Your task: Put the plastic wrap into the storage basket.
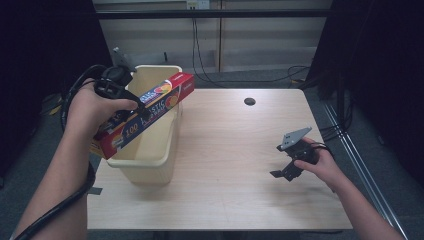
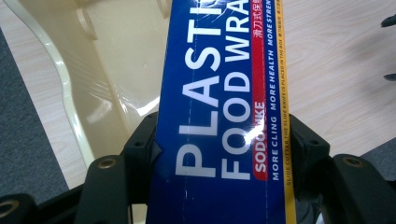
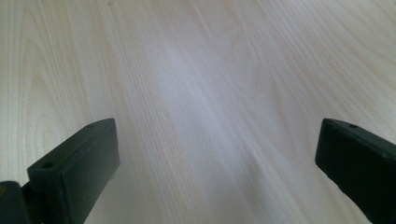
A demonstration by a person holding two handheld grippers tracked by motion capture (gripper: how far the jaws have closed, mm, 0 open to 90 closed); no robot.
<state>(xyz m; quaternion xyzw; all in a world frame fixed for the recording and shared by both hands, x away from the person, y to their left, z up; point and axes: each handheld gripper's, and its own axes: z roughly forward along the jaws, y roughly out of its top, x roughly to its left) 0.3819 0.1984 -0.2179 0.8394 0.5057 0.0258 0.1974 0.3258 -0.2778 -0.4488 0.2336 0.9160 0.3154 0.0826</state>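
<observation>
While the plastic wrap box (image 1: 142, 115) sits clamped across its width in my left gripper (image 1: 131, 106), it hangs tilted above the cream bin (image 1: 150, 160), its red far end raised over the bin's far rim and its near end dipping past the bin's left wall toward my forearm. In the left gripper view the box's blue face (image 2: 219, 116) with its white lettering runs up between the two black jaws, both pads pressed against its long edges, and the bin's glossy inner wall (image 2: 116, 70) lies directly below it to the left. The box touches nothing but the gripper; it is clear of the bin's rim.

The bin stands on the left part of the bench (image 1: 225, 150), close to the bench's left edge. My left hand wraps the gripper body just over the bin's left rim, and the cable trails from it down along my forearm.

My right gripper (image 1: 285, 172) is well to the right of the bin, low over the bench near its right edge, grey plate on top. In the right gripper view its jaws stand wide apart with nothing between them, bare wood grain (image 3: 210, 93) beneath.

A dark round hole (image 1: 249, 101) marks the bench beyond and to the right of the bin.
</observation>
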